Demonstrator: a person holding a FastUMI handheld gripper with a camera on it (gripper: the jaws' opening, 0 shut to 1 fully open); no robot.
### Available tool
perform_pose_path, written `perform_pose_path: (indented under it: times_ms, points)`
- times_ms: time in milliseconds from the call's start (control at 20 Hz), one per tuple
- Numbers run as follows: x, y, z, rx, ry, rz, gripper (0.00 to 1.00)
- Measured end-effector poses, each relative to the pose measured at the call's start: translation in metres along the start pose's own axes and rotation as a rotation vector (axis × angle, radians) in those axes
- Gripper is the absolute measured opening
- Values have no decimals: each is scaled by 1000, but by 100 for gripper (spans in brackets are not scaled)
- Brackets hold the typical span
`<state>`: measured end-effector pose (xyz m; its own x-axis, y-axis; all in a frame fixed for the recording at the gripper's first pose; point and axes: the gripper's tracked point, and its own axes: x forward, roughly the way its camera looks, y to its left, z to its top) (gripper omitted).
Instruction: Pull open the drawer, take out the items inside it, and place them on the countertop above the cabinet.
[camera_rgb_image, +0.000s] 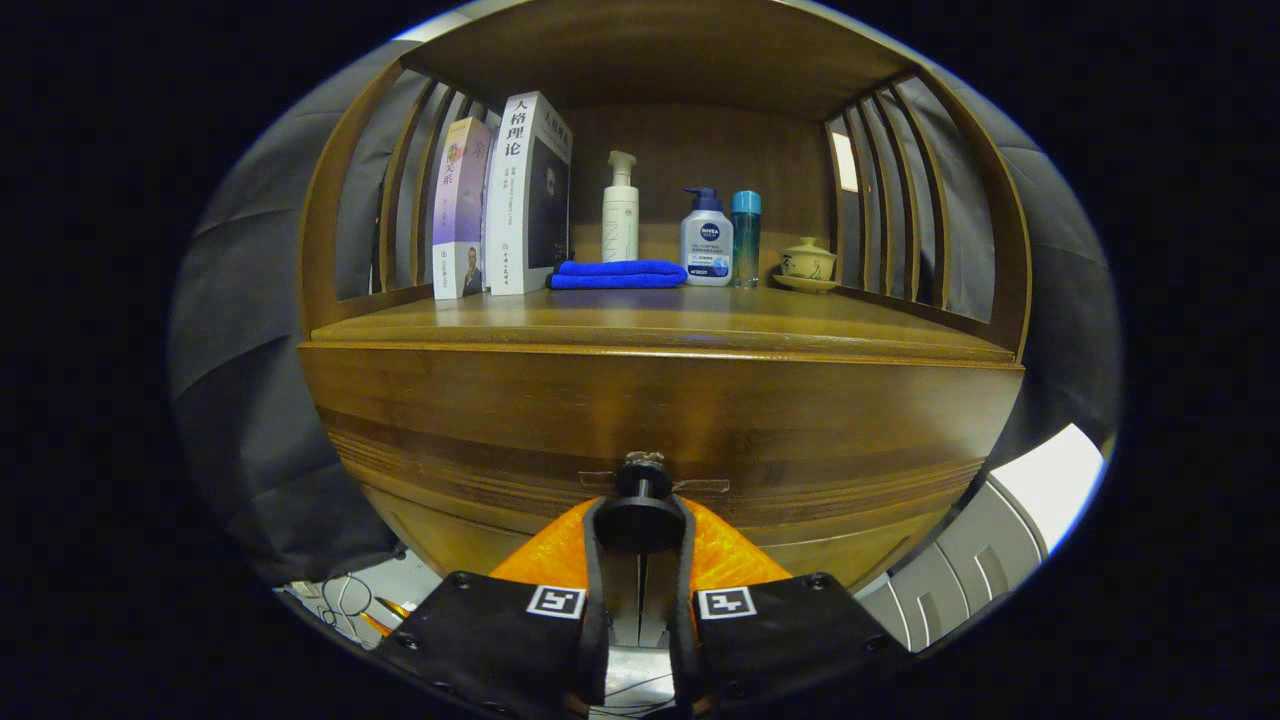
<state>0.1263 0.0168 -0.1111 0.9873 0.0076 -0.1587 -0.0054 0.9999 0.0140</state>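
We cannot see inside the drawer (660, 455), since its closed front hides whatever it holds. The tool (641, 520) covers the lower part of the knob (642, 478), so we cannot tell whether both fingers (597, 560) press on it. The folded blue cloth (618, 274) hides the foot of the white pump bottle (620, 208). The books' (505, 200) spine print is too small for us to make out.

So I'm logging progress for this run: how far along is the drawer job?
Early. Done: the gripper has reached the drawer knob, fingers closed on either side of it. In hand: the pull, with the drawer front looking flush with the cabinet. Left: opening it, lifting out its contents, setting them on the countertop.
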Motion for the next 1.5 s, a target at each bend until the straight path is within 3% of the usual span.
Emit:
perform_pose_path:
  times_ms: [1500]
  points:
    - [-109, 1, -40, -47, -57, 78, 27]
